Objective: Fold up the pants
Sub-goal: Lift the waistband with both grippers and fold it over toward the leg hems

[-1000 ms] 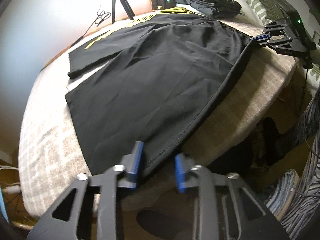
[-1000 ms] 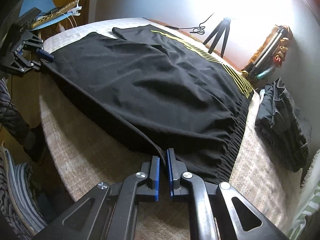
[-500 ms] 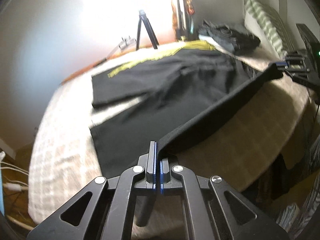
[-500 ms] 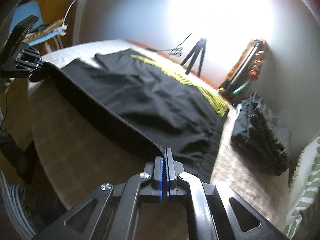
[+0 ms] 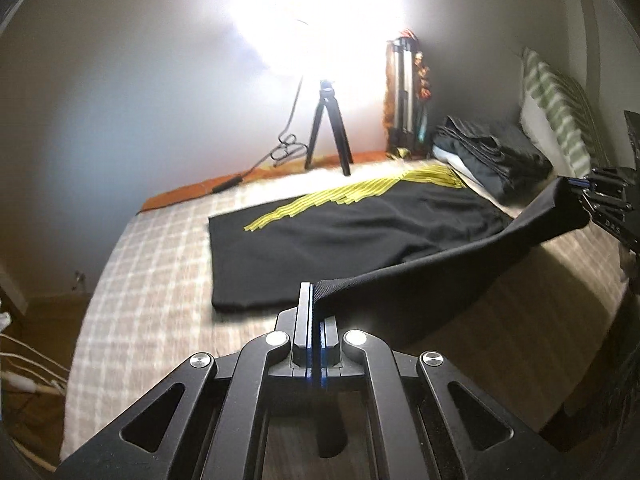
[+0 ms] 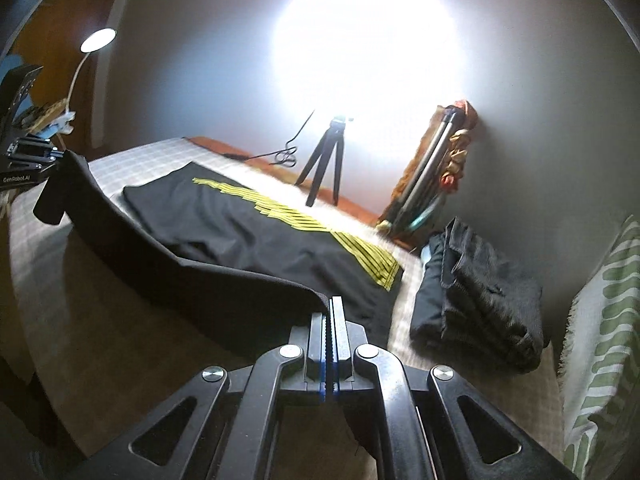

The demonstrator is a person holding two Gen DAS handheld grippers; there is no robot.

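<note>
Black pants (image 5: 360, 236) with yellow stripes, long axis spanning left gripper (image 5: 314, 312) to right gripper (image 6: 331, 320); both pinch the lifted near edge.

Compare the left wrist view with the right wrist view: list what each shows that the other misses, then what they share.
Left wrist only: white cables on the floor at the bed's left side.
Right wrist only: a lit desk lamp.
Both: the black pants with yellow stripes, their near edge lifted off the bed between the left claw and right claw, each shut on the fabric; the small tripod; the folded dark clothes; the green-patterned pillow.
</note>
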